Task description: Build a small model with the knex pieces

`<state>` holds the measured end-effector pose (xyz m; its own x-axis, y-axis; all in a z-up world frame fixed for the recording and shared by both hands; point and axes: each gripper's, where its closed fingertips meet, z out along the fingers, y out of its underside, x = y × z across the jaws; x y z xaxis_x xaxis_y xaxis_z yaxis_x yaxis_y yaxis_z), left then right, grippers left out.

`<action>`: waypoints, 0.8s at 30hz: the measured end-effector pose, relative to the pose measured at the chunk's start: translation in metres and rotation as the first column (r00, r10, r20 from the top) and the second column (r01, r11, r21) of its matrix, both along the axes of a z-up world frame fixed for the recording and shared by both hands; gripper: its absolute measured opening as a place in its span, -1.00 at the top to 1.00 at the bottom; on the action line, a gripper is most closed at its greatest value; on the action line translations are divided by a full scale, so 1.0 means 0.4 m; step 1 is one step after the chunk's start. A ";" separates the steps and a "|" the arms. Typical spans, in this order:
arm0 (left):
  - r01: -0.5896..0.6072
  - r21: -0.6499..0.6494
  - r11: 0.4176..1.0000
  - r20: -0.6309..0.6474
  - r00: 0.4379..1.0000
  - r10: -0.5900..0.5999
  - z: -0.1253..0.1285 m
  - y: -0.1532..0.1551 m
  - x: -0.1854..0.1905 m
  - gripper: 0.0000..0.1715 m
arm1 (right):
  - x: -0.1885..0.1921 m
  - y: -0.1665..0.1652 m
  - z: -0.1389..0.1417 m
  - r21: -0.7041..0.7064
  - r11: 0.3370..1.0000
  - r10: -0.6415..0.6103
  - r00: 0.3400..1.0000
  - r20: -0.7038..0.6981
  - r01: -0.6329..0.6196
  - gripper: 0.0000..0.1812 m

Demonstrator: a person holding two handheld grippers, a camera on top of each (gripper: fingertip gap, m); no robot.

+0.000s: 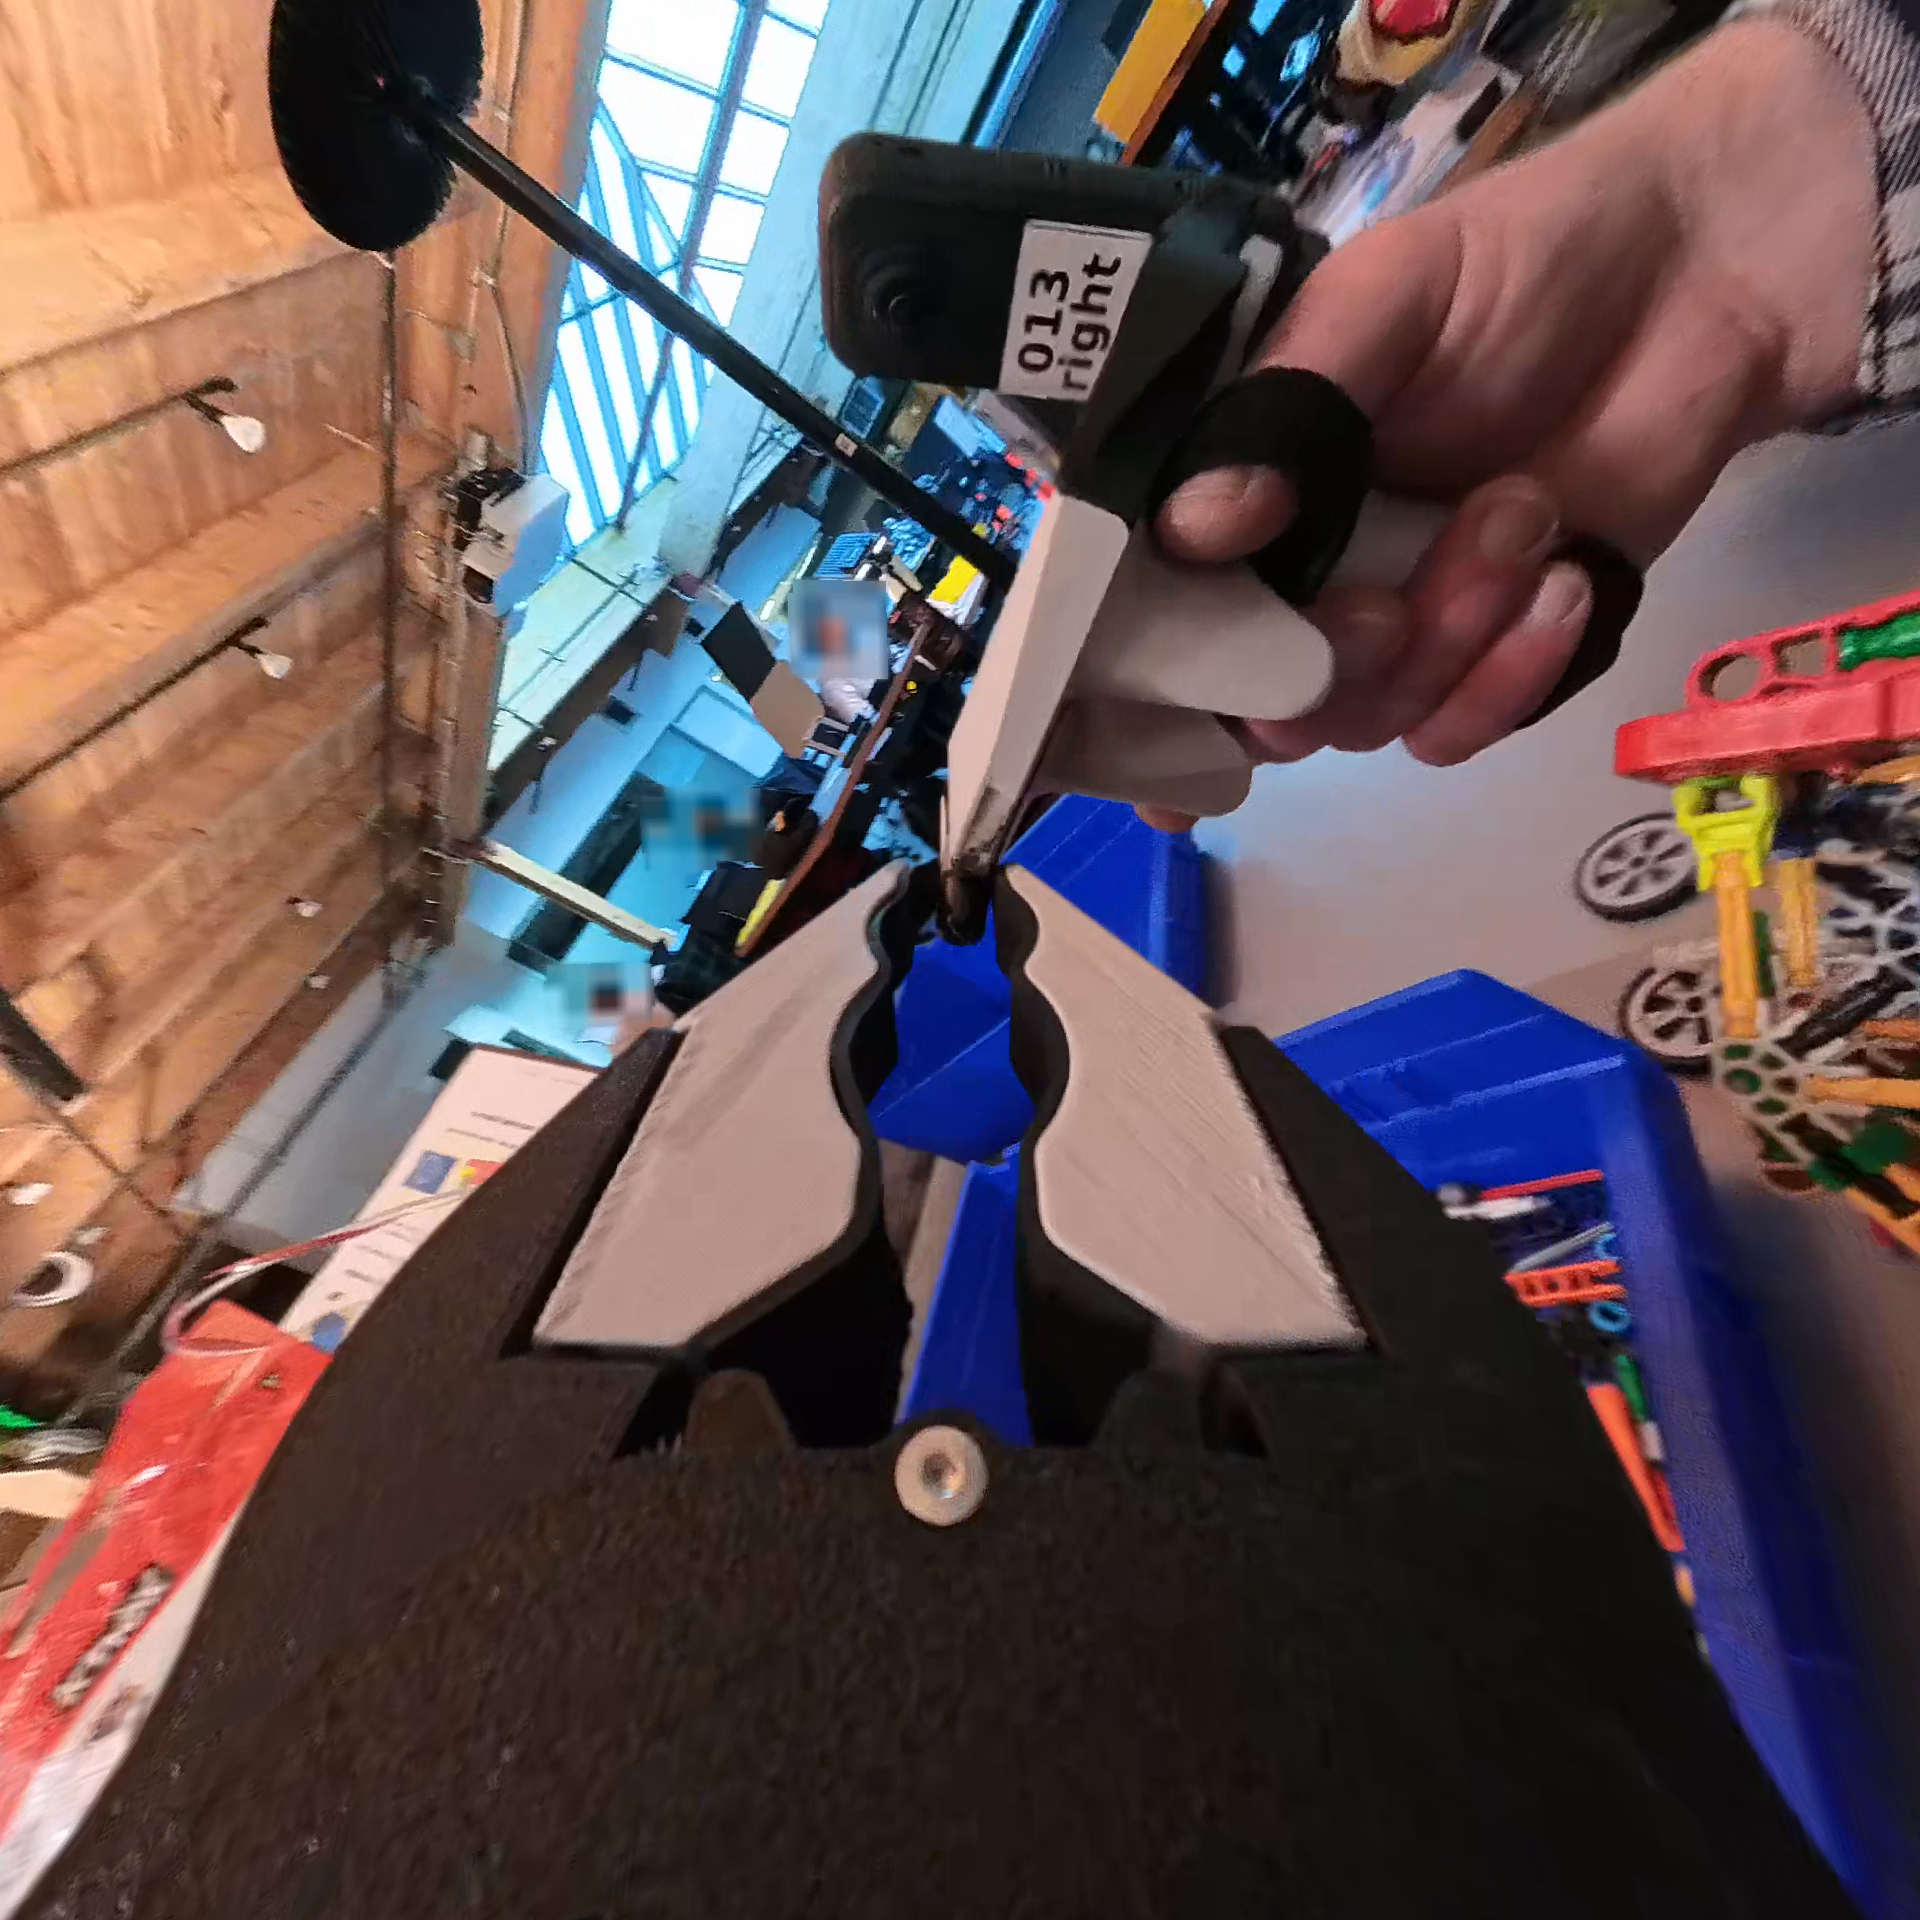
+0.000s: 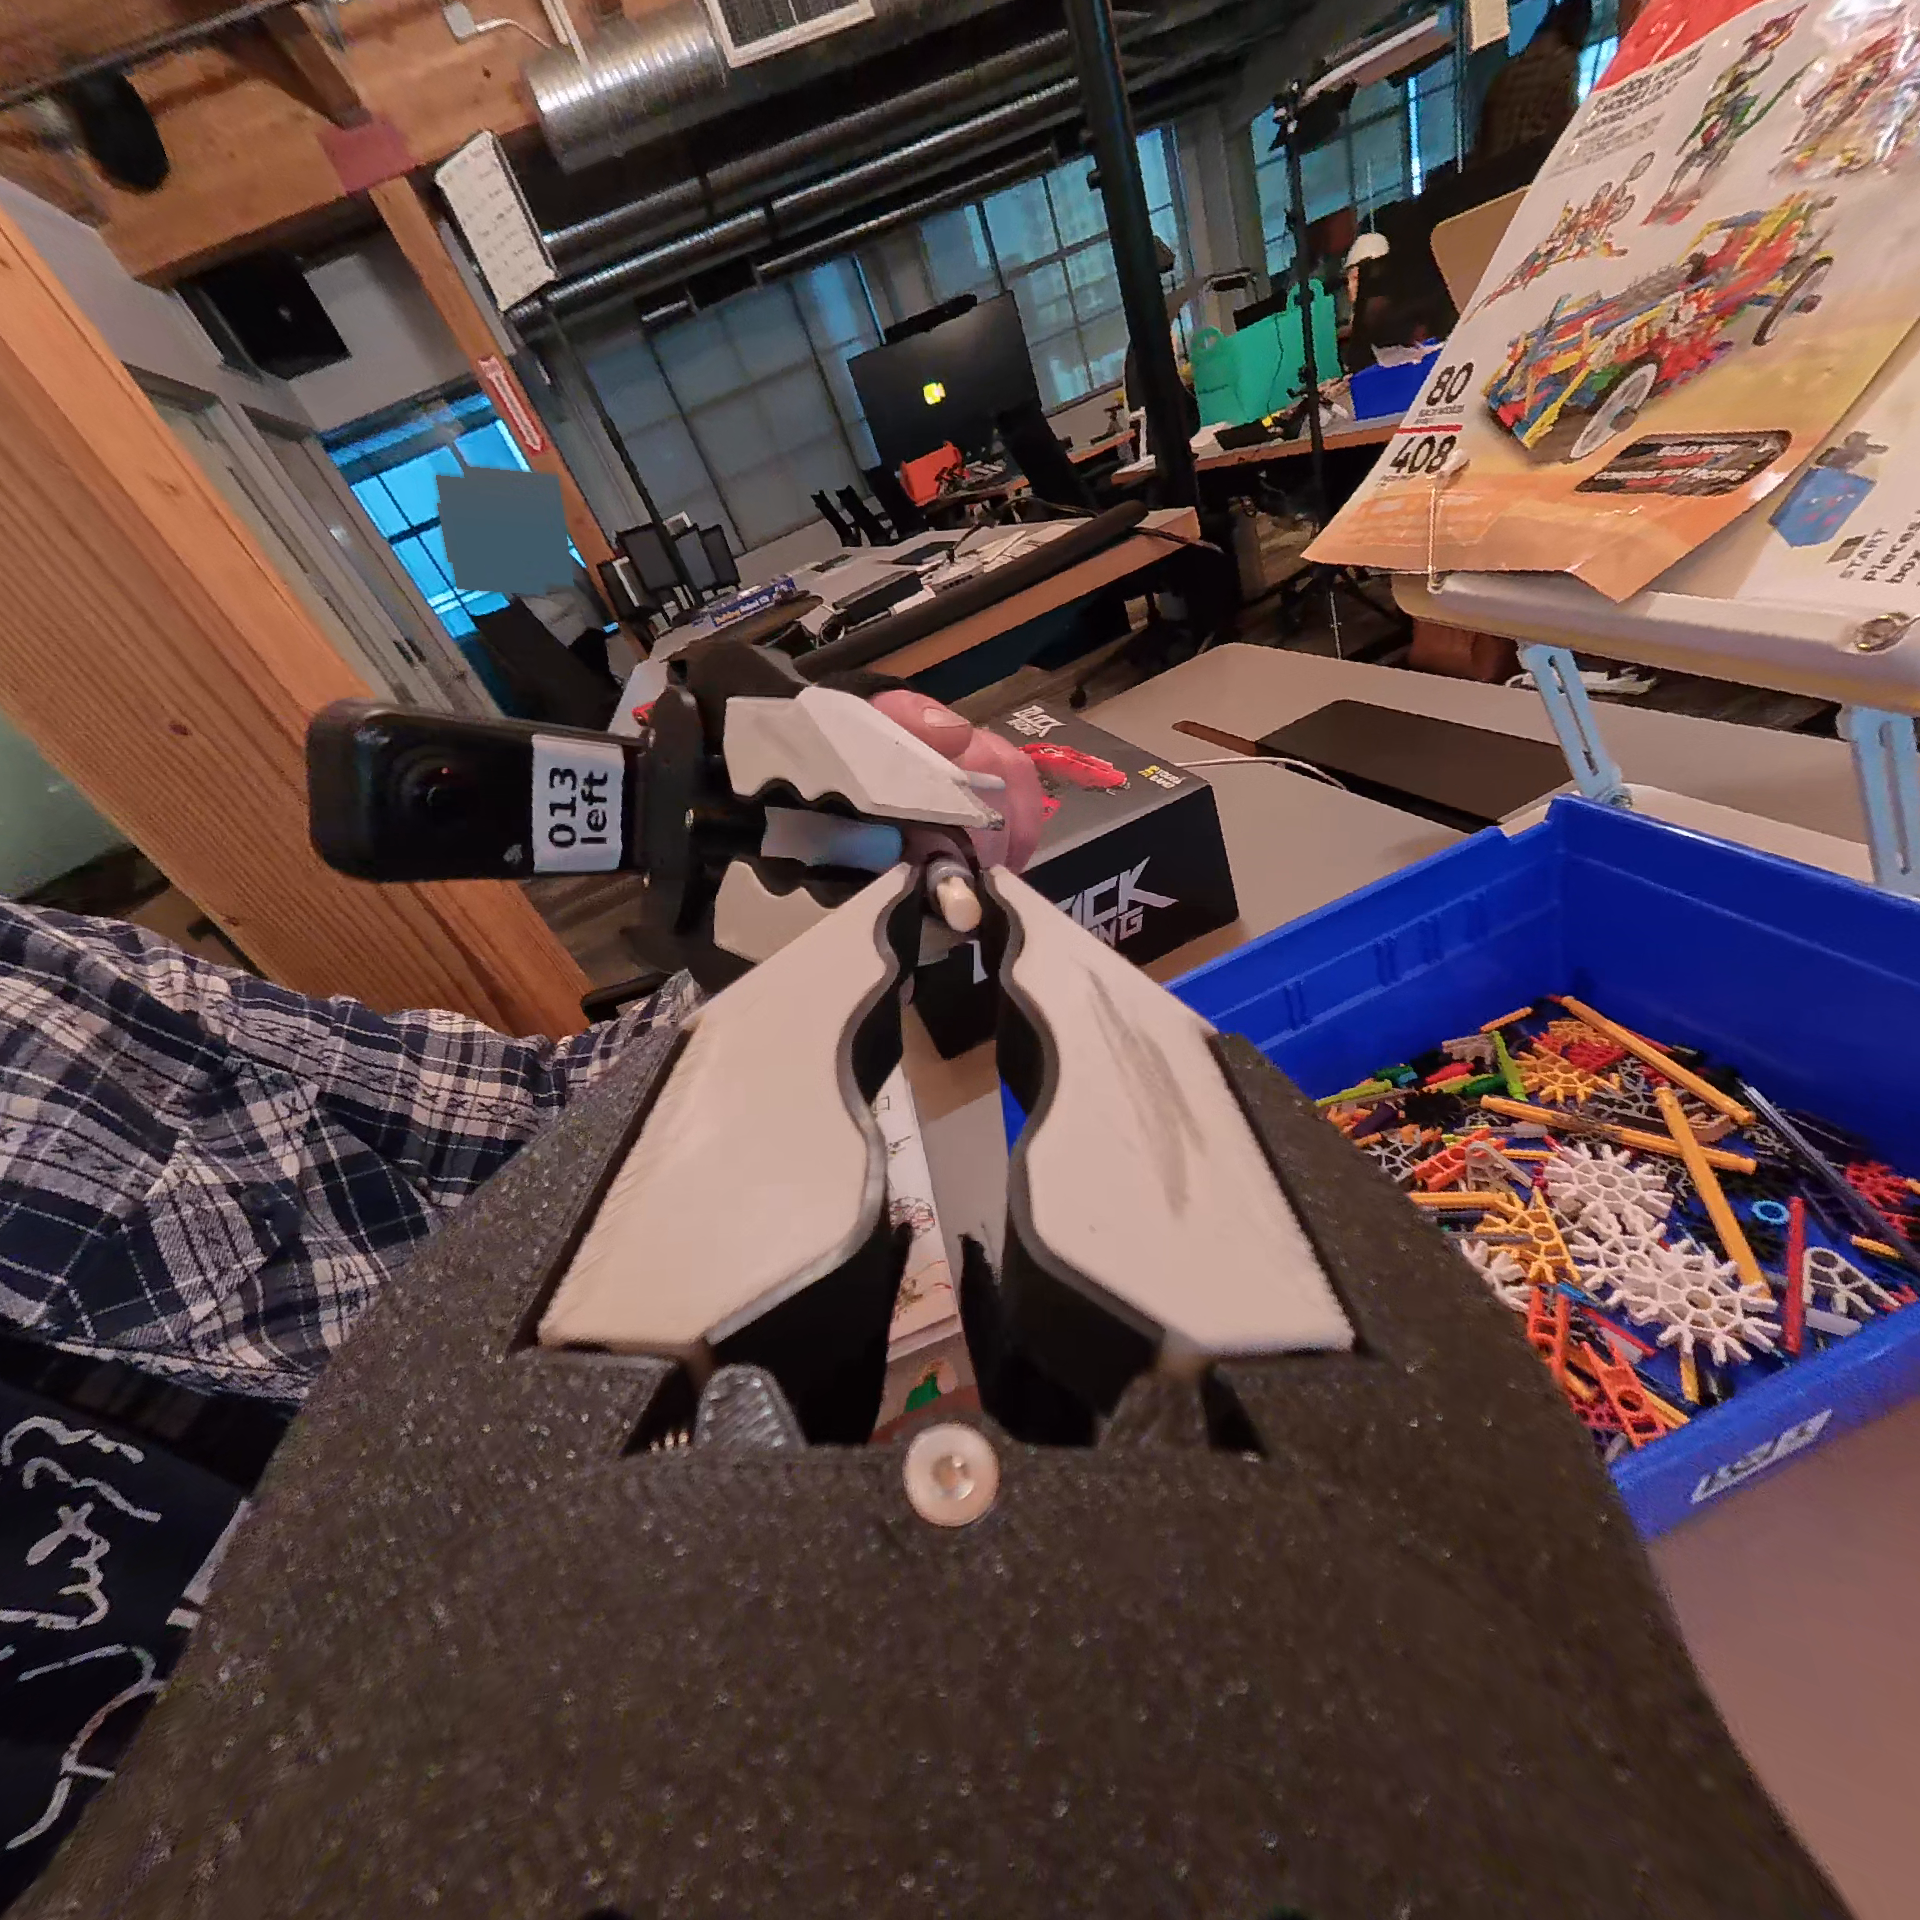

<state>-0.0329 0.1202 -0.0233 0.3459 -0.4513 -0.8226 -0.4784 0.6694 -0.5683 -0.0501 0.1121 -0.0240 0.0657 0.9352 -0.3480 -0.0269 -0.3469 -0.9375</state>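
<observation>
Left gripper (image 1: 951,899) clenched on a small dark piece (image 1: 961,904), tips meeting the right gripper (image 2: 951,899), itself pinching a small white peg (image 2: 954,902). Both held up above blue bin (image 2: 1558,935) of mixed construction-toy parts (image 2: 1621,1226); partly built toy model (image 1: 1787,935) beside bin.

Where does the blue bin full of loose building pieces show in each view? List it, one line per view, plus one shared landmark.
Left wrist view: the blue bin sits right of centre, beside this view's own right-hand finger, and runs down towards the lower right edge.
Right wrist view: the blue bin fills the right side, with its pieces in plain sight.
Shared landmark: the small piece at picture centre, where the left gripper and right gripper meet tip to tip.
</observation>
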 end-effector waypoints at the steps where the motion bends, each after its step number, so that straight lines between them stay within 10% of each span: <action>1: -0.009 0.017 1.000 -0.004 1.000 0.009 0.001 0.001 0.000 0.86 | 0.001 0.001 0.000 -0.001 1.000 -0.005 1.000 0.002 0.005 0.90; 7: -0.027 0.083 0.996 0.009 1.000 0.026 0.014 -0.002 0.003 0.87 | 0.002 -0.003 0.012 -0.051 0.999 0.017 0.999 -0.041 -0.019 0.90; 14: 0.012 -0.278 0.960 0.117 0.993 0.022 -0.044 0.074 -0.011 0.77 | -0.011 0.070 -0.041 0.156 0.977 -0.166 0.977 0.135 0.144 0.90; 21: 0.233 -0.572 0.786 0.329 0.944 -0.041 -0.051 0.090 -0.028 0.47 | -0.006 0.064 -0.042 0.191 0.980 -0.082 0.987 0.136 0.055 0.90; 24: 0.366 -0.640 0.676 0.409 0.906 -0.104 -0.044 0.075 -0.053 0.72 | 0.021 0.071 -0.019 0.181 0.982 -0.072 0.994 0.078 0.057 0.91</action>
